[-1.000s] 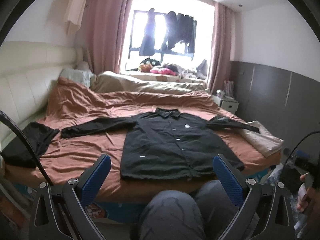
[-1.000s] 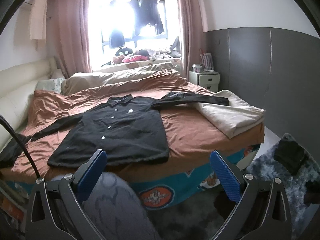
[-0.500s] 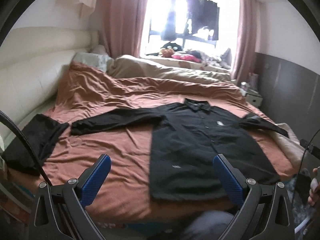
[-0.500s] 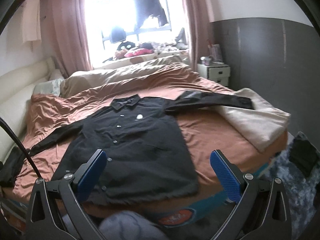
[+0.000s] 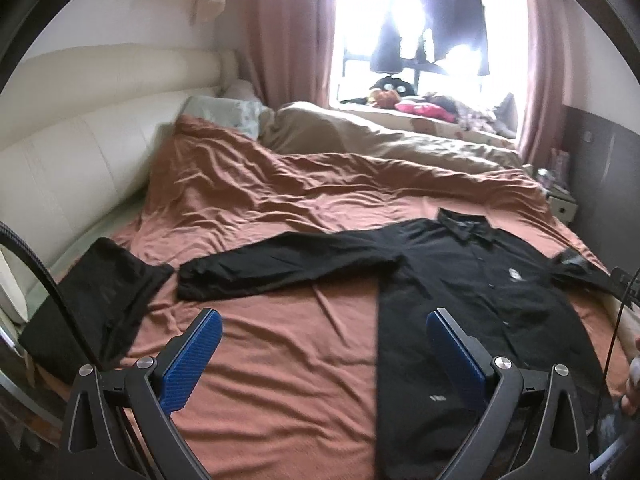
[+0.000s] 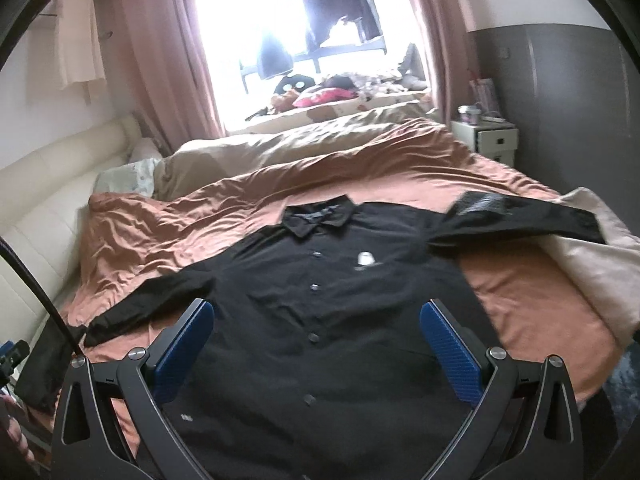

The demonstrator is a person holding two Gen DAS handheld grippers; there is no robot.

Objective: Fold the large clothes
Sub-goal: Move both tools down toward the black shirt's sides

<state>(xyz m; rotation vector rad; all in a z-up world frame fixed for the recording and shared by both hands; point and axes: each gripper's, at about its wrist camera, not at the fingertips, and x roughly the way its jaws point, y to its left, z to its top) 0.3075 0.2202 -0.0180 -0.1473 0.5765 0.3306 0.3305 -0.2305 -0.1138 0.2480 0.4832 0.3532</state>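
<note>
A black long-sleeved button shirt lies flat, front up, on the rust-brown bed cover, collar toward the window, both sleeves spread out. In the left wrist view the shirt is at the right, its left sleeve stretching across the middle. My left gripper is open and empty, above the bare cover near that sleeve and the shirt's left edge. My right gripper is open and empty, hovering over the shirt's lower front.
A second black garment lies folded at the bed's left edge. A beige blanket lies under the right sleeve at the right edge. A cream headboard runs along the left. A nightstand stands far right, a cluttered window sill behind.
Both grippers have moved forward and up over the bed. The shirt now fills more of both views, and the person's knees have dropped out of sight. Both stay open.
</note>
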